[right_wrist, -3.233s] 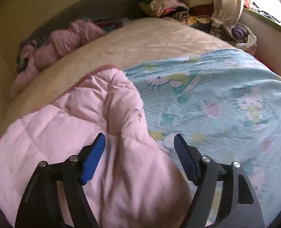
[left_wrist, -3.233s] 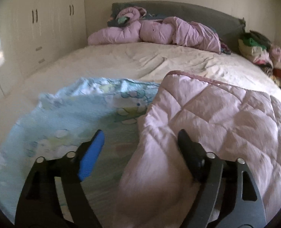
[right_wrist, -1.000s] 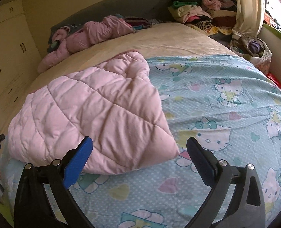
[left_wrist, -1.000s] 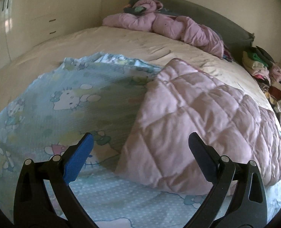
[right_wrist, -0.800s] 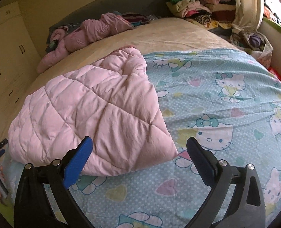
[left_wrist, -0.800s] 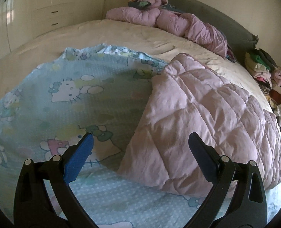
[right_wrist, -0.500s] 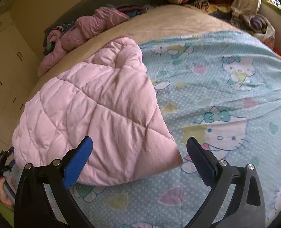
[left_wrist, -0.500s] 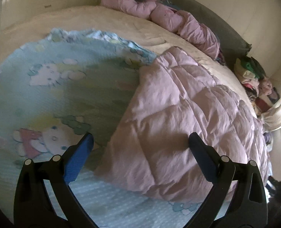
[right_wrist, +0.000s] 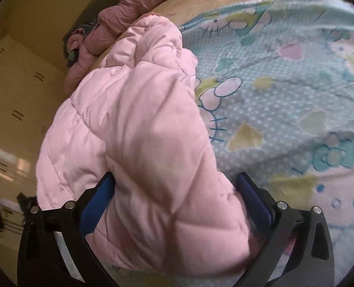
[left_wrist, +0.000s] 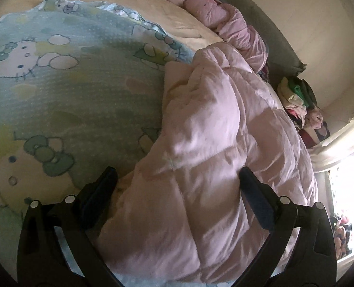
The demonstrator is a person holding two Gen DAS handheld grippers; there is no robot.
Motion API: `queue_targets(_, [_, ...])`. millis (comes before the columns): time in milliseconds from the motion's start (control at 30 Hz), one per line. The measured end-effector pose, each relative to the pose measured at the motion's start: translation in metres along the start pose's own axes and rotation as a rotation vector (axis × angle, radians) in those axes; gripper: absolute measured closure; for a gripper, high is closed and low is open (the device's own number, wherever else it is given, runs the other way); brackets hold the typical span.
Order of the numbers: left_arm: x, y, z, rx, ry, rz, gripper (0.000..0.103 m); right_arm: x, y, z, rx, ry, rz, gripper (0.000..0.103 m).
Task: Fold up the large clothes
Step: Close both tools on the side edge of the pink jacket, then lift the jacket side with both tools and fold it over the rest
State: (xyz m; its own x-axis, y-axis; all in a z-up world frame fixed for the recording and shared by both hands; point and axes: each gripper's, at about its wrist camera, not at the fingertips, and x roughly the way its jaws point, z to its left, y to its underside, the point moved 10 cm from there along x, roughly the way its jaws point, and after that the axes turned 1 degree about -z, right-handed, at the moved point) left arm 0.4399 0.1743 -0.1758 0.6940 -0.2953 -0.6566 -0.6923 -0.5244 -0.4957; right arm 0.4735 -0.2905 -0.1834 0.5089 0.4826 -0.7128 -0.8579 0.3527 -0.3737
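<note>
A pink quilted duvet (left_wrist: 224, 143) lies folded over on a light blue cartoon-cat sheet (left_wrist: 57, 83) spread on the bed. In the right wrist view the duvet (right_wrist: 141, 131) fills the left half and the sheet (right_wrist: 284, 83) the right. My left gripper (left_wrist: 177, 189) is open, its jaws set wide around the duvet's near corner. My right gripper (right_wrist: 174, 191) is open too, its blue-padded fingers (right_wrist: 98, 203) on either side of the duvet's other near corner. The quilt bulges between both pairs of fingers.
A second pink quilt (left_wrist: 224, 16) lies bunched by the grey headboard (left_wrist: 279, 47). A pile of folded clothes (left_wrist: 299, 100) sits in the far corner by a bright window. White wardrobe doors (right_wrist: 16, 110) stand beside the bed. Bare beige mattress (left_wrist: 153, 7) shows beyond the sheet.
Both grippers have dropped down and forward onto the duvet's near edge; its corners now sit between the open jaws. The duvet looks more bunched up.
</note>
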Motion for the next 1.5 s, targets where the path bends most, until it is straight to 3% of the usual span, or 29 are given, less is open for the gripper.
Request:
queue_targets(167, [0.006,-0.002,-0.003,0.000,0.006,-0.015,0.008,0.002,-0.004,0.004,-0.011,-0.019,-0.006,0.005])
queue_targets(333, [0.005,-0.004,-0.008,0.011,-0.013,-0.032,0.012,-0.005,-0.003,0.023,-0.074,-0.010,-0.036,0.033])
queue_targets(467, [-0.003,-0.006,-0.031,0.123,-0.072,-0.062,0.044,-0.013,-0.003,0.036,-0.147,0.036,-0.063,0.052])
queue_targets(600, [-0.018,-0.011,-0.050,0.194,-0.105,-0.120,0.061,-0.026,-0.006,0.060,-0.239,0.076,-0.113,0.061])
queue_targets(733, [-0.043,-0.019,-0.072,0.244,-0.079,-0.175,0.073,-0.051,-0.003,0.084,-0.294,0.057,-0.182,0.065])
queue_targets(1100, [-0.106,-0.004,-0.097,0.313,-0.030,-0.237,0.076,-0.115,0.021,0.160,-0.438,-0.031,-0.287,0.069])
queue_targets(1500, [-0.151,0.034,-0.087,0.342,-0.032,-0.265,0.077,-0.151,0.078,0.156,-0.416,-0.057,-0.274,0.069])
